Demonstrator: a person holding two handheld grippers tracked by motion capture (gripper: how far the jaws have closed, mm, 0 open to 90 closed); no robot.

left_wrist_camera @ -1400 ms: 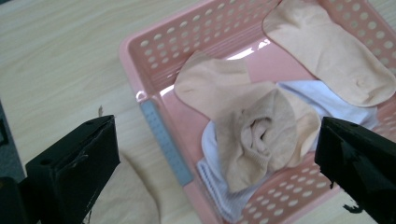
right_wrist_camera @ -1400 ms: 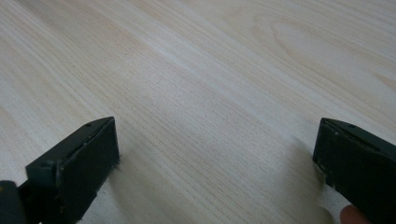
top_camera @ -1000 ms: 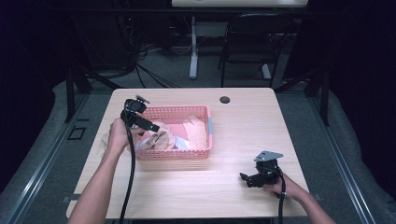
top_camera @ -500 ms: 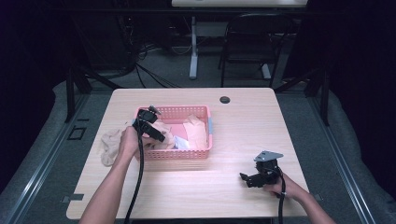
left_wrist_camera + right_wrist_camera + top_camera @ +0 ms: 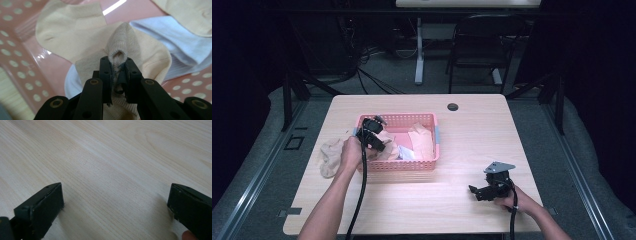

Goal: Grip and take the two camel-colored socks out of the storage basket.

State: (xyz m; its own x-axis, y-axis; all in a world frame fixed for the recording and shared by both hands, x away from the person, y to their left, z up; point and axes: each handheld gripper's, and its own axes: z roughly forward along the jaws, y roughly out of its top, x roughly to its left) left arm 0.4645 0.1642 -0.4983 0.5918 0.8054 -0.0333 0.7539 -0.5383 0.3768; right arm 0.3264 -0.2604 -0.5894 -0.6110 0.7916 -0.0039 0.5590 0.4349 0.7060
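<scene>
Left claw (image 5: 117, 75), jaws just closed, pinches a ribbed beige sock (image 5: 125, 42) inside the pink basket (image 5: 399, 119), walls close around it. Right claw (image 5: 479, 191) rests wide apart on open worktop (image 5: 472, 135).

Pink basket (image 5: 399, 165), walls patterned with round holes, centre-left on pale wood-grain table (image 5: 472, 210). Inside: beige sock (image 5: 140, 52) with ribbed knit fold pinched in black left gripper (image 5: 117, 75); second beige sock (image 5: 72, 30) at 10 o'clock of it; pale blue-white ribbed cloth (image 5: 175, 40) at 2 o'clock. Tan sock (image 5: 331, 156) at 9 o'clock of basket. Black right gripper (image 5: 482, 192) with grey plate.
</scene>
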